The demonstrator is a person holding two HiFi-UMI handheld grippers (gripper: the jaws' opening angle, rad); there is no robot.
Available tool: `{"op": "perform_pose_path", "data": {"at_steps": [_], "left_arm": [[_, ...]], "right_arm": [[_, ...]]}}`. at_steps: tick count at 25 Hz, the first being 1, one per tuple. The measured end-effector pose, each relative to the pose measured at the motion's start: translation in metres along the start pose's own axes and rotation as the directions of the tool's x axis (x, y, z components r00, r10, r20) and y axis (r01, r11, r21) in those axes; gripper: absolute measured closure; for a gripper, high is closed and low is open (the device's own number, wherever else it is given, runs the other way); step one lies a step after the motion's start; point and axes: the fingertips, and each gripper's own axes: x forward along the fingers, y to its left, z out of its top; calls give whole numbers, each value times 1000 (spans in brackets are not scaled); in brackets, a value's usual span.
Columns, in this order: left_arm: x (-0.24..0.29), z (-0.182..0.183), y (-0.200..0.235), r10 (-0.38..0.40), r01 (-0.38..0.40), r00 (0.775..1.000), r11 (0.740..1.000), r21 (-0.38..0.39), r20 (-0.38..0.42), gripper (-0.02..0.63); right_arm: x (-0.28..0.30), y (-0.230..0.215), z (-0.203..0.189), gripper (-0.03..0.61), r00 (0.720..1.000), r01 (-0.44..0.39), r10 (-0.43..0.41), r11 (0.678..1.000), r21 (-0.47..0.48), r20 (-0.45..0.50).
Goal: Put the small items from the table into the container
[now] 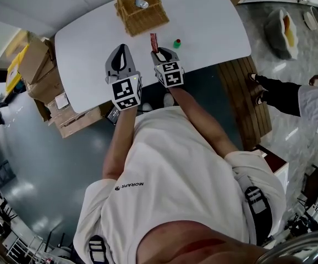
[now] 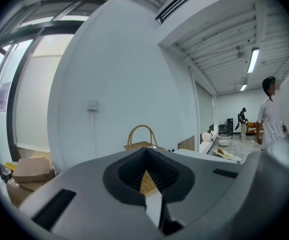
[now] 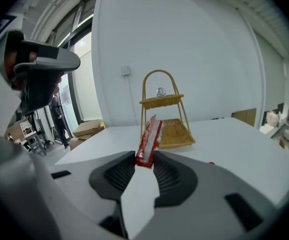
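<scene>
Right claw [image 3: 144,158] pinches a flat red foil packet [image 3: 150,134] over the white table [image 3: 244,146]; my left claw [image 2: 146,153] pressed together.

Premises: a large open-plan workspace of lab or studio type, not domestic. Evidence: polished grey floor [image 1: 49,169], exposed ceiling with strip lights [image 2: 253,60], tall glazing [image 2: 29,99] at left, cardboard boxes [image 1: 40,70] stacked beside a white table [image 1: 203,26], a person [image 2: 270,111] standing at far right.

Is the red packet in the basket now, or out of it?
Out. The red packet is pinched between the right gripper's jaws, in front of the basket, not in either tier.
</scene>
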Motion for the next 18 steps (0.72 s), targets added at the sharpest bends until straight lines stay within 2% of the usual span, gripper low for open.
{"op": "perform_pose_path", "data": {"at_steps": [8, 18], "left_arm": [[-4, 2, 3, 3, -3, 1000, 1000, -3, 9, 611], [-8, 9, 1, -2, 2, 1000, 1000, 2, 22, 611]], "right_arm": [[-15, 4, 35, 456, 996, 4, -4, 1000, -7, 89], [-32, 13, 90, 456, 978, 8, 7, 997, -71, 206]]}}
